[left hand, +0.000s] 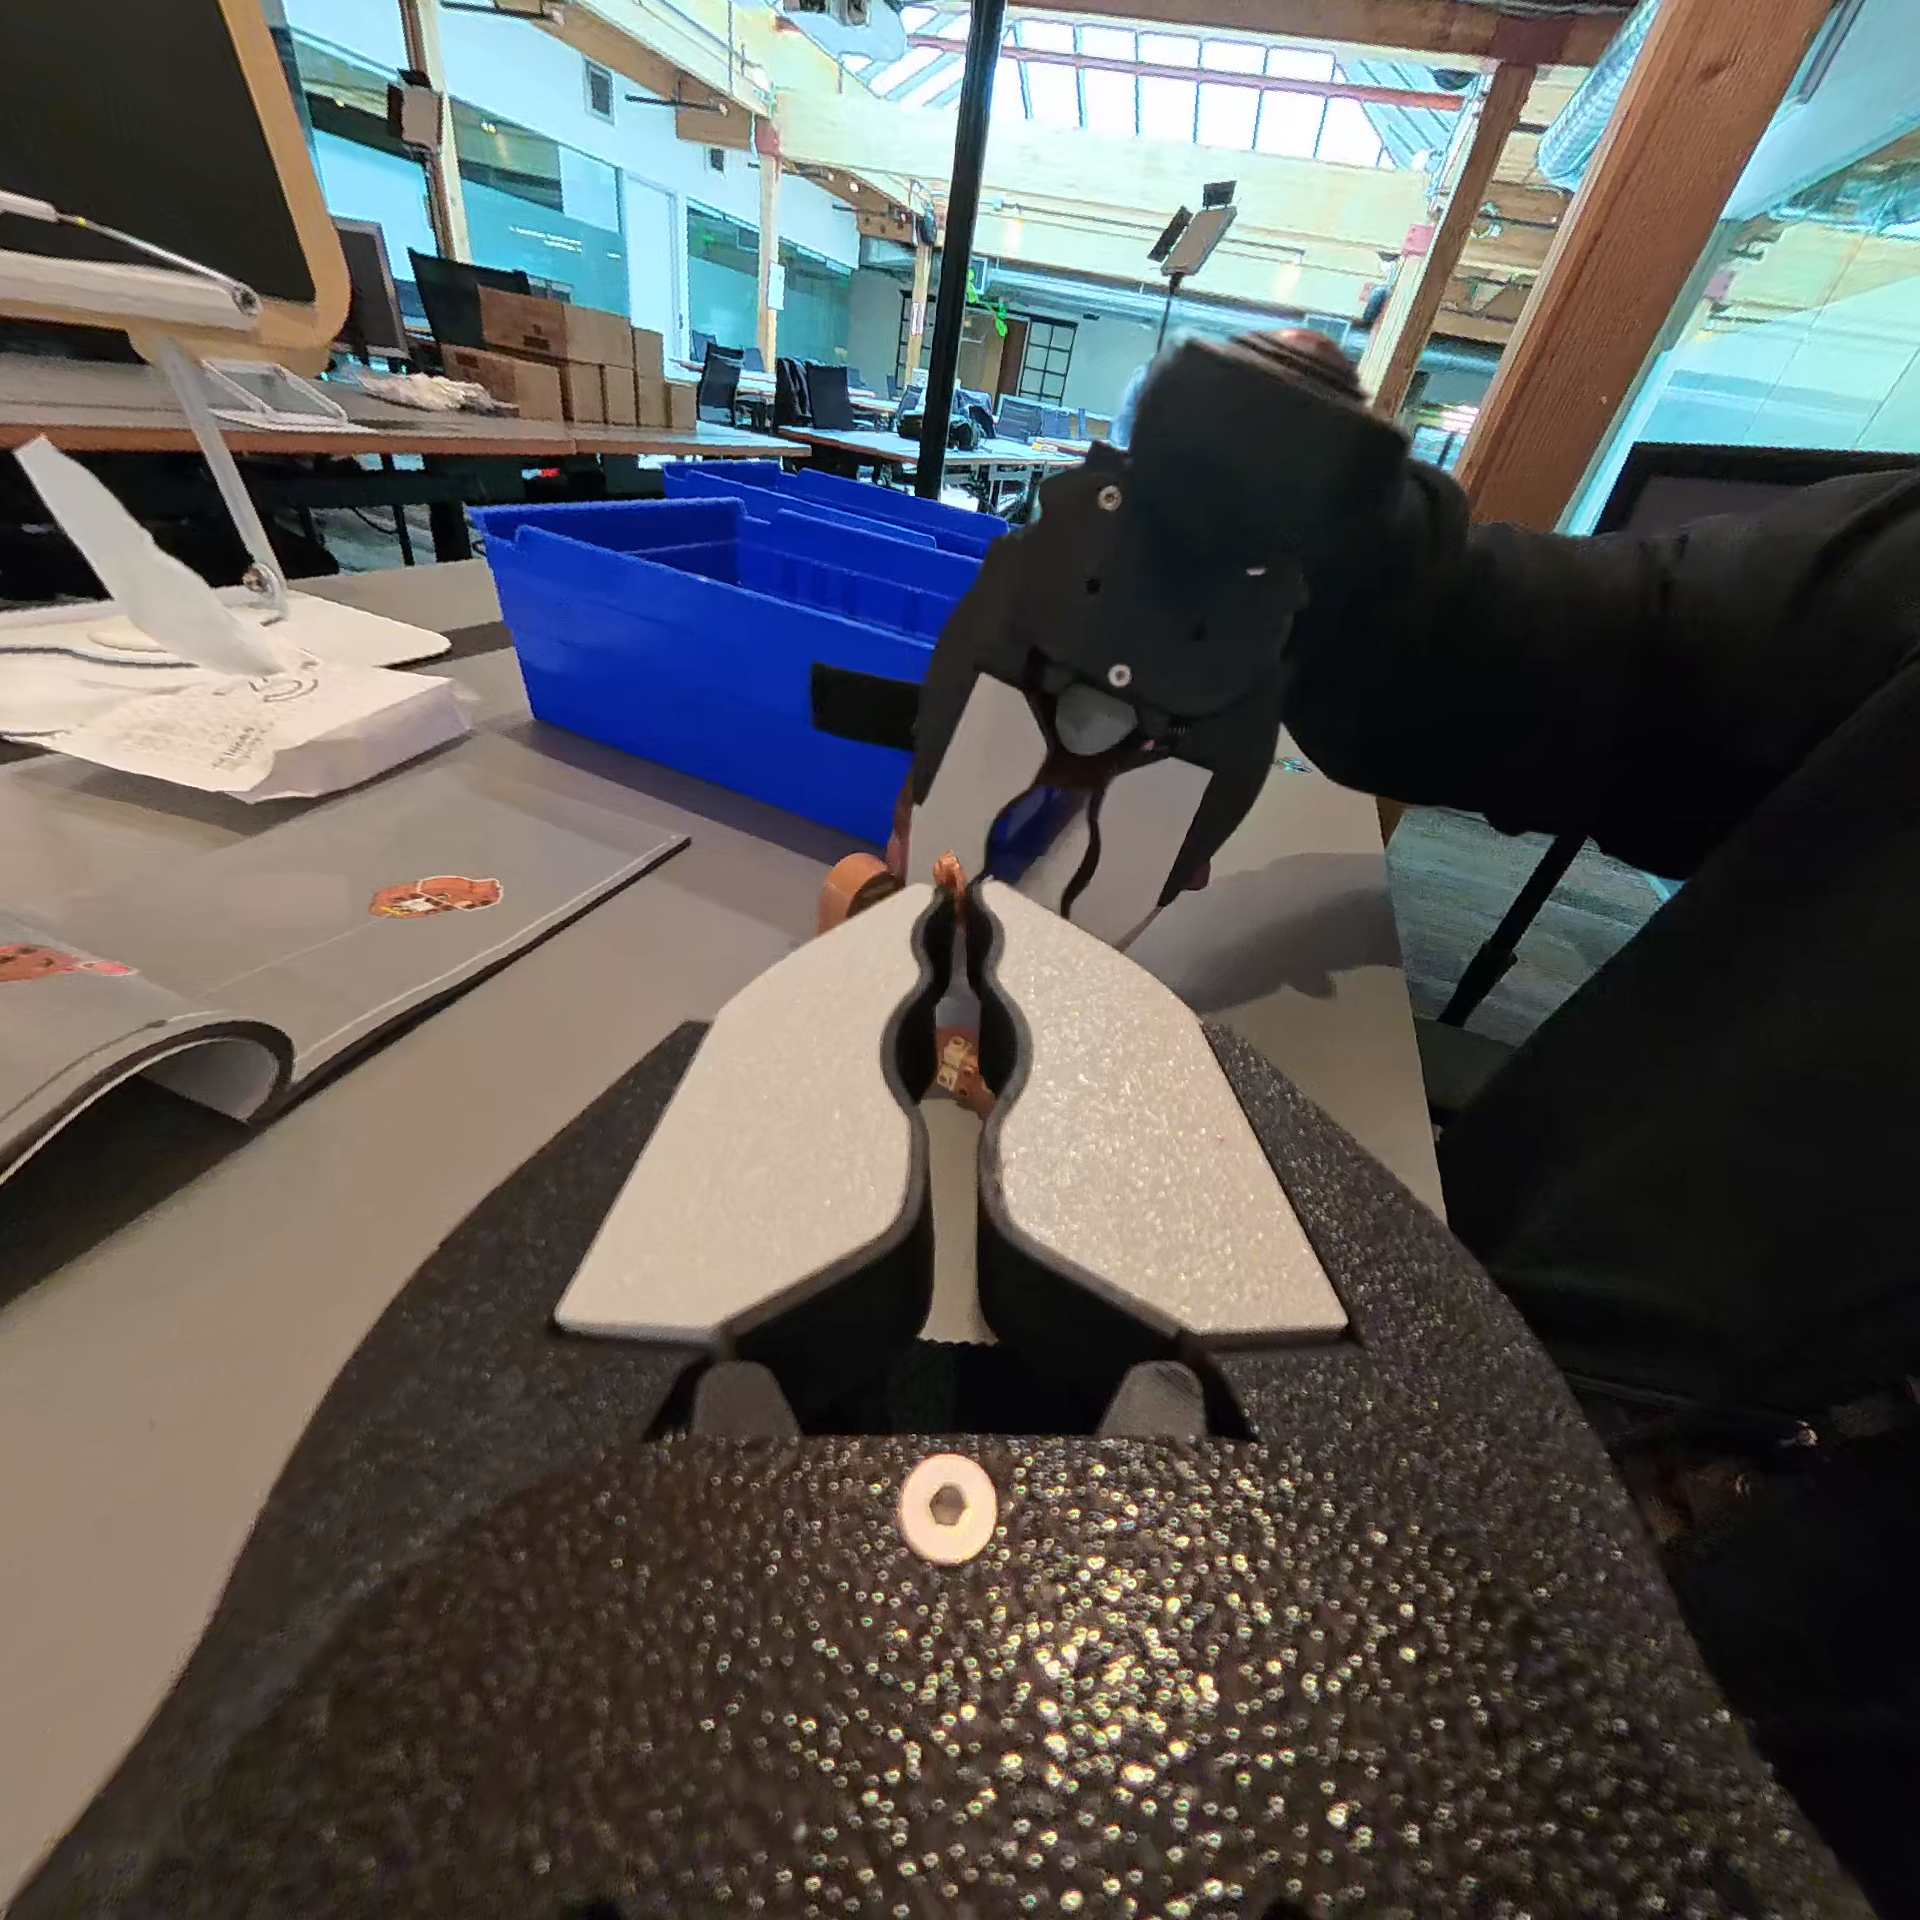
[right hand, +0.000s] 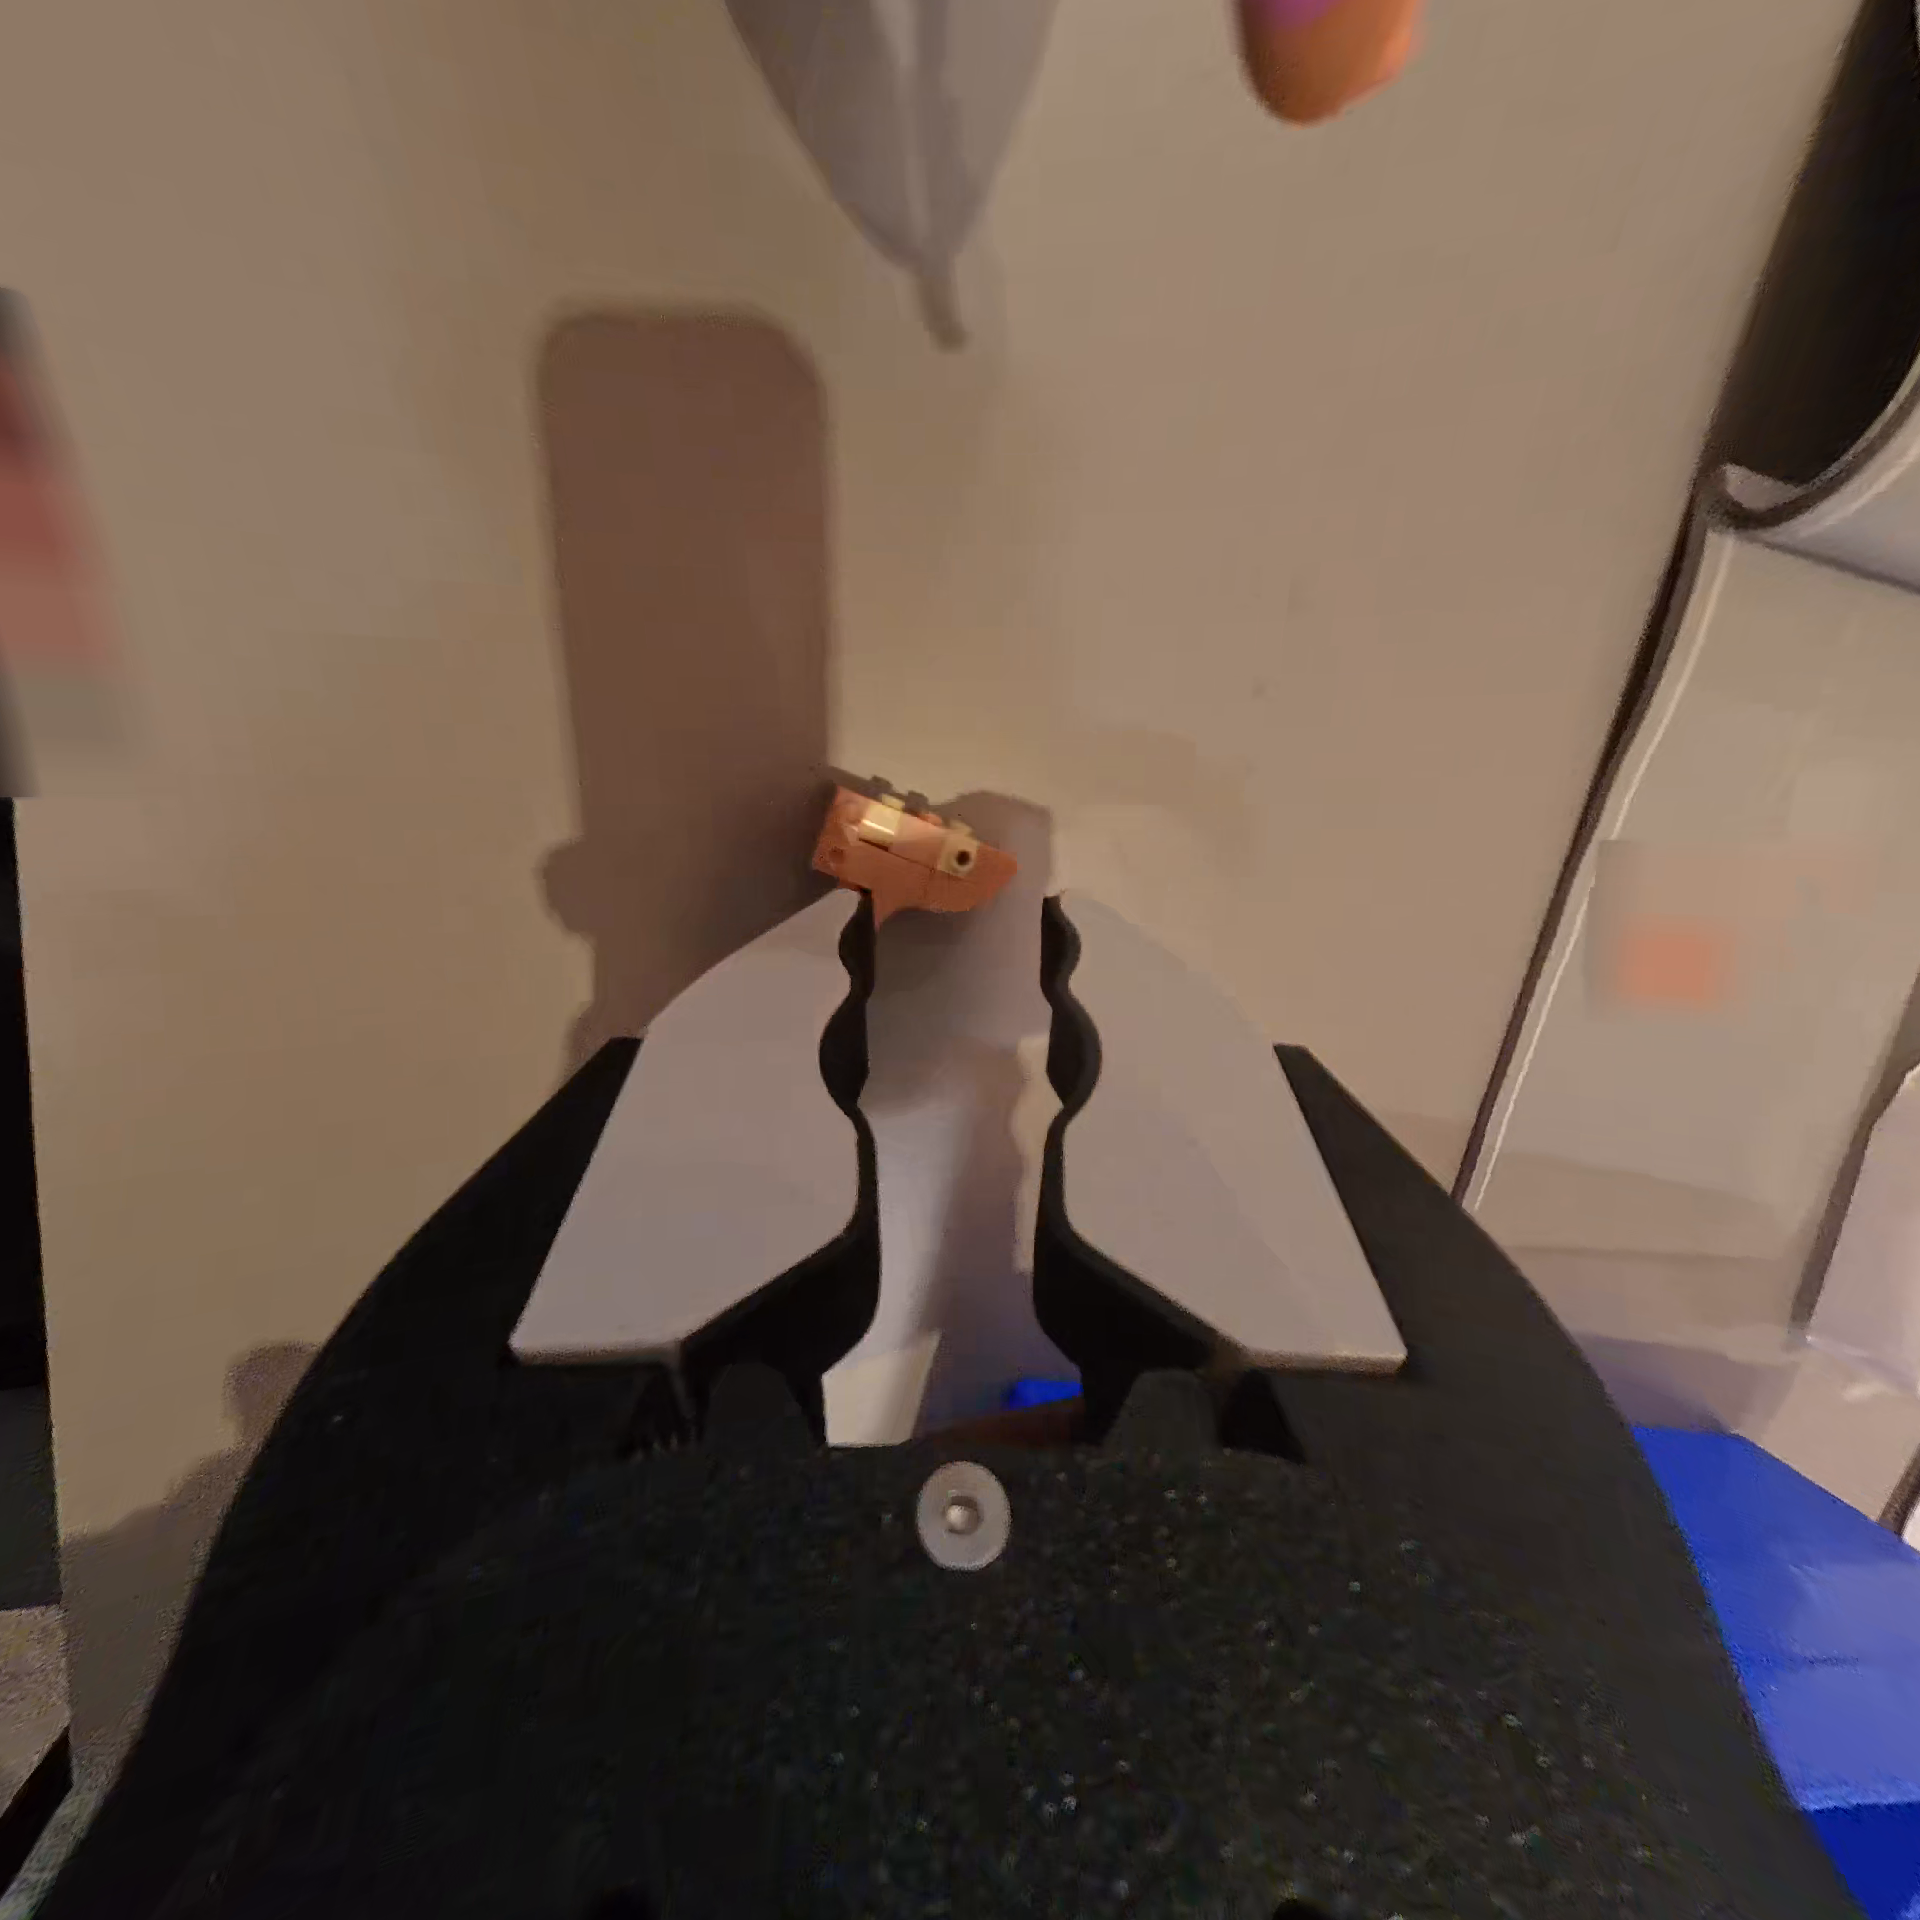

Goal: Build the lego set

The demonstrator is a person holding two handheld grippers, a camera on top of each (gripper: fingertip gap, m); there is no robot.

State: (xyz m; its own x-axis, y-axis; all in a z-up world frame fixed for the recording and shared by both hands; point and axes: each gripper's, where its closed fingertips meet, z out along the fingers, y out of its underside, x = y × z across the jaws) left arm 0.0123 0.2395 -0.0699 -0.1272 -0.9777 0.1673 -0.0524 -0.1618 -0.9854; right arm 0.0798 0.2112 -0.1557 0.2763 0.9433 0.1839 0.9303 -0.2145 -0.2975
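Left gripper (left hand: 958,904): jaws closed on a small orange brick assembly (left hand: 948,878), pinched between the fingertips, with part of it visible lower in the wavy slot between the pads.

Right gripper (right hand: 956,914): jaws apart, pointed down at the grey table (right hand: 1247,520); a second small orange-and-tan brick piece (right hand: 904,852) lying on the table just at the left fingertip, contact not determinable, nothing pressed between the pads.

Just beyond the left gripper's tips: a rounded orange part (left hand: 847,888) on the table.

Left side of table: open grey booklet (left hand: 312,935).

Farther back, toward the far edge: blue bin (left hand: 686,644).
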